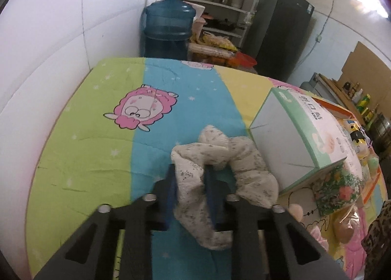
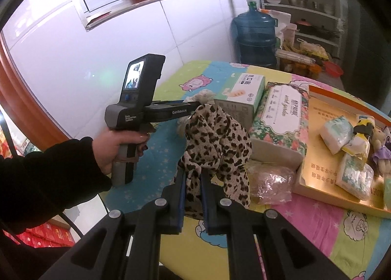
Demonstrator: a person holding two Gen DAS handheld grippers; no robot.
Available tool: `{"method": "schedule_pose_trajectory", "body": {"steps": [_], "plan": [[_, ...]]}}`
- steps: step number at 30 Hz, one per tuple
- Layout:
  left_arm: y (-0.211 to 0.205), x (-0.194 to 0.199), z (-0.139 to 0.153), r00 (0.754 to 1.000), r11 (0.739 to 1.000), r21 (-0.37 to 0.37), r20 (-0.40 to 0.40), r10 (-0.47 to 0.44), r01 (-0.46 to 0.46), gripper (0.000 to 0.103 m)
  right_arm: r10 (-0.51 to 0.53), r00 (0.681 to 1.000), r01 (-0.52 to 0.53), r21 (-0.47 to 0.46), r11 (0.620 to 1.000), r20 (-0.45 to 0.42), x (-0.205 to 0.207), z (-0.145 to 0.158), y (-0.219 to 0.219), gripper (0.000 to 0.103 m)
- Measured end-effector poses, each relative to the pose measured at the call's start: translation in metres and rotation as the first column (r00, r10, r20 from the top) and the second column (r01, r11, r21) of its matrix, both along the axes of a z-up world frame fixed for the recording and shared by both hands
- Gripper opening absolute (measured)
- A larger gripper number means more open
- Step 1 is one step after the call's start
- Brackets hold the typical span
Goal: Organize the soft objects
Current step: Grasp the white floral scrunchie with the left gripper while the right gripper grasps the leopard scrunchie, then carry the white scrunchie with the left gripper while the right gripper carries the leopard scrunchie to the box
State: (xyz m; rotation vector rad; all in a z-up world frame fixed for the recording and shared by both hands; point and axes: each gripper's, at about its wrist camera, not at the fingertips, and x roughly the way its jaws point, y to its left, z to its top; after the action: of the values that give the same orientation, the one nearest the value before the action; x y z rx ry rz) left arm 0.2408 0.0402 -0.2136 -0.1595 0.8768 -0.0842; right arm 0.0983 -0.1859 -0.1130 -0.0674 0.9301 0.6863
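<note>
A cream speckled scrunchie [image 1: 244,158] lies on the cartoon-print tablecloth [image 1: 85,145], touching a white and green box. My left gripper [image 1: 190,172] is shut on its near loop, with the fabric pinched between the blue pads. In the right wrist view a hand holds that left gripper [image 2: 195,104] over the table's left part, and the cream scrunchie [image 2: 204,95] shows at its tip. My right gripper [image 2: 193,175] is shut on a leopard-print scrunchie [image 2: 217,133], which it holds up above the table.
A white and green box [image 1: 300,133] and a floral tissue pack [image 2: 281,111] stand mid-table. An orange-rimmed box lid [image 2: 315,158] at the right holds small packs and a plush doll [image 2: 380,148]. A crinkled plastic bag [image 2: 271,182] lies near it. A water jug [image 1: 168,26] and shelves stand behind.
</note>
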Motion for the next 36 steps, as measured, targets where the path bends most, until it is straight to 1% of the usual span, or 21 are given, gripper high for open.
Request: {"method": "schedule_pose_trajectory", "body": {"steps": [1, 2, 10, 16, 19, 21, 25, 29, 31, 36], "plan": [[-0.001, 0.000, 0.002, 1.000, 1.000, 0.007, 0.011, -0.003, 0.003, 0.013, -0.003, 1.000, 0.003, 0.000, 1.000, 0.002, 0.000, 0.000, 0.000, 0.012], [-0.002, -0.001, 0.004, 1.000, 1.000, 0.014, 0.025, -0.005, 0.005, 0.012, -0.004, 1.000, 0.004, 0.001, 1.000, 0.003, 0.000, 0.000, -0.001, 0.012], [0.005, -0.016, 0.037, 0.990, 0.999, 0.033, 0.141, 0.023, -0.028, 0.011, -0.007, 1.000, 0.007, 0.013, 1.000, 0.027, -0.002, 0.008, 0.000, 0.012], [0.009, -0.029, 0.069, 0.980, 0.999, 0.048, 0.199, 0.017, -0.027, 0.011, -0.004, 0.998, 0.002, 0.029, 1.000, 0.057, -0.003, 0.018, 0.002, 0.012], [0.004, -0.036, 0.088, 0.977, 0.997, 0.070, 0.215, 0.002, -0.017, 0.011, -0.012, 0.997, 0.009, 0.039, 0.999, 0.074, -0.004, 0.026, 0.000, 0.012], [0.002, -0.041, 0.099, 0.975, 0.997, 0.073, 0.224, -0.007, -0.010, 0.011, -0.020, 0.996, 0.016, 0.045, 0.999, 0.086, -0.005, 0.031, -0.001, 0.012], [-0.006, -0.051, 0.125, 0.966, 0.998, 0.056, 0.257, -0.038, 0.024, 0.011, -0.049, 0.992, 0.043, 0.057, 0.997, 0.113, -0.006, 0.042, -0.009, 0.012], [-0.020, -0.053, 0.143, 0.961, 0.996, 0.048, 0.264, -0.088, 0.078, 0.011, -0.090, 0.986, 0.082, 0.067, 0.994, 0.138, -0.007, 0.051, -0.020, 0.012], [-0.028, -0.054, 0.150, 0.957, 0.994, 0.030, 0.267, -0.113, 0.109, 0.011, -0.117, 0.981, 0.107, 0.070, 0.992, 0.153, -0.008, 0.056, -0.029, 0.012], [-0.054, -0.055, 0.163, 0.944, 0.984, 0.021, 0.281, -0.176, 0.177, 0.011, -0.201, 0.963, 0.189, 0.082, 0.978, 0.177, -0.012, 0.066, -0.058, 0.012]]}}
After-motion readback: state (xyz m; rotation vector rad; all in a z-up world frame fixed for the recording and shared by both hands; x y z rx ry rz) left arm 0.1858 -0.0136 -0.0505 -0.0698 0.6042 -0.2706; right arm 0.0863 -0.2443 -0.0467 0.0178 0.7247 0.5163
